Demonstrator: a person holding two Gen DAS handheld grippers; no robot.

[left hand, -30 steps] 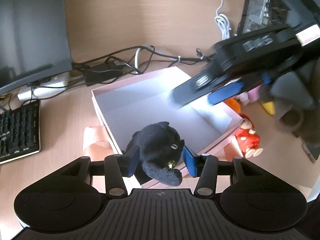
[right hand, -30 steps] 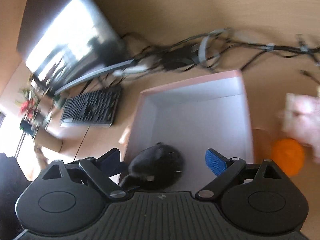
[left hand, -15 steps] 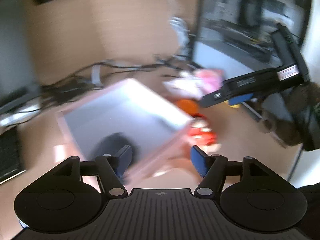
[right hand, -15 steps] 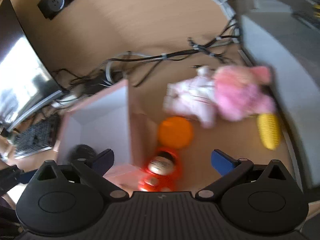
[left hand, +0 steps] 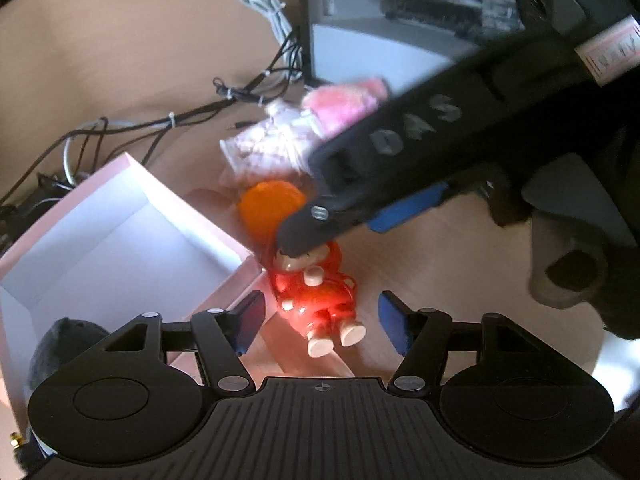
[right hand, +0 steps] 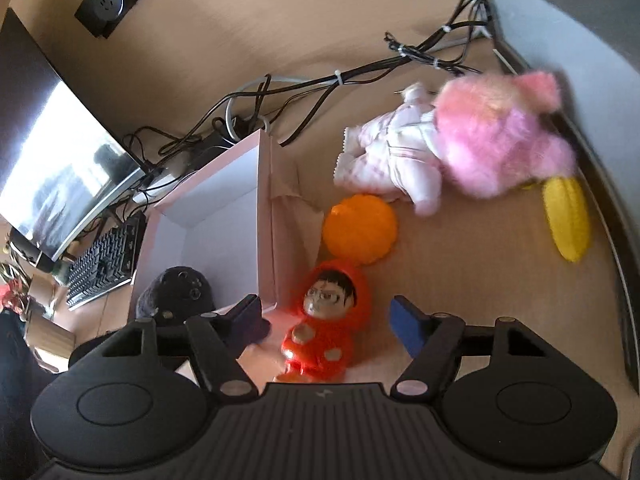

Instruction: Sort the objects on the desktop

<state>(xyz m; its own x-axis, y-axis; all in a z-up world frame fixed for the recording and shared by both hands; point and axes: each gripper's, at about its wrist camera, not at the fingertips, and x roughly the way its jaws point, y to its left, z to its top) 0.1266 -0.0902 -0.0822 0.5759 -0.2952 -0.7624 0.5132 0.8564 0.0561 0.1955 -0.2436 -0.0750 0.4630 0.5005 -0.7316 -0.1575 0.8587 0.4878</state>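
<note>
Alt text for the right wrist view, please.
The open right gripper hovers over a red-suited doll lying on the wooden desk beside a pink box that holds a black plush toy. Beyond lie an orange ball, a pink plush and a yellow toy.

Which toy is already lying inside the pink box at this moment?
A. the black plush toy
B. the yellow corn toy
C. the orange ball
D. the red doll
A: the black plush toy sits in the near corner of the pink box, while the red doll, the orange ball and the yellow corn toy all lie on the desk outside it.
</note>
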